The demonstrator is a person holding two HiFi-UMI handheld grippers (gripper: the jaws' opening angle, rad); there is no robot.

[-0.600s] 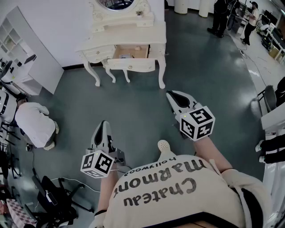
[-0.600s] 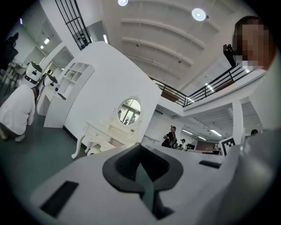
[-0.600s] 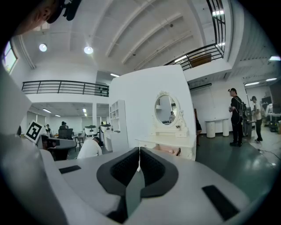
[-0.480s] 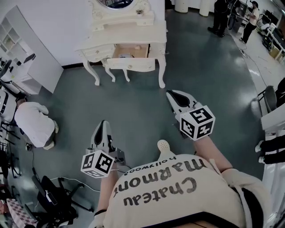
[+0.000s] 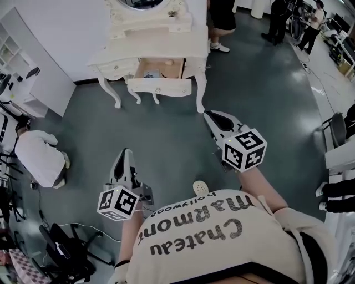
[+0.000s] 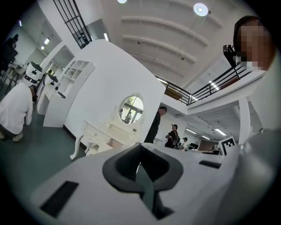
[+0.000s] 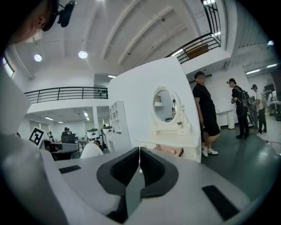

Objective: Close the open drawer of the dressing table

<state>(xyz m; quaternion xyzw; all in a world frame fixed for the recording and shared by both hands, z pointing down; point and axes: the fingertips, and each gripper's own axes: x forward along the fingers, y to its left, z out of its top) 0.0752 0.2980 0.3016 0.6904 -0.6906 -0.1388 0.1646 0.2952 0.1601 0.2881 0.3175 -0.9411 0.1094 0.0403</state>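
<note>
Drawer point(image 5: 159, 86) juts open from the dressing table point(image 5: 150, 47); well short of it, left gripper point(image 5: 125, 154) and right gripper point(image 5: 209, 116) are both pinched together, empty.

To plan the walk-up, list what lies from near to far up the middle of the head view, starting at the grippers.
From near to far: left gripper → right gripper → floor → open drawer → dressing table top → mirror.
</note>
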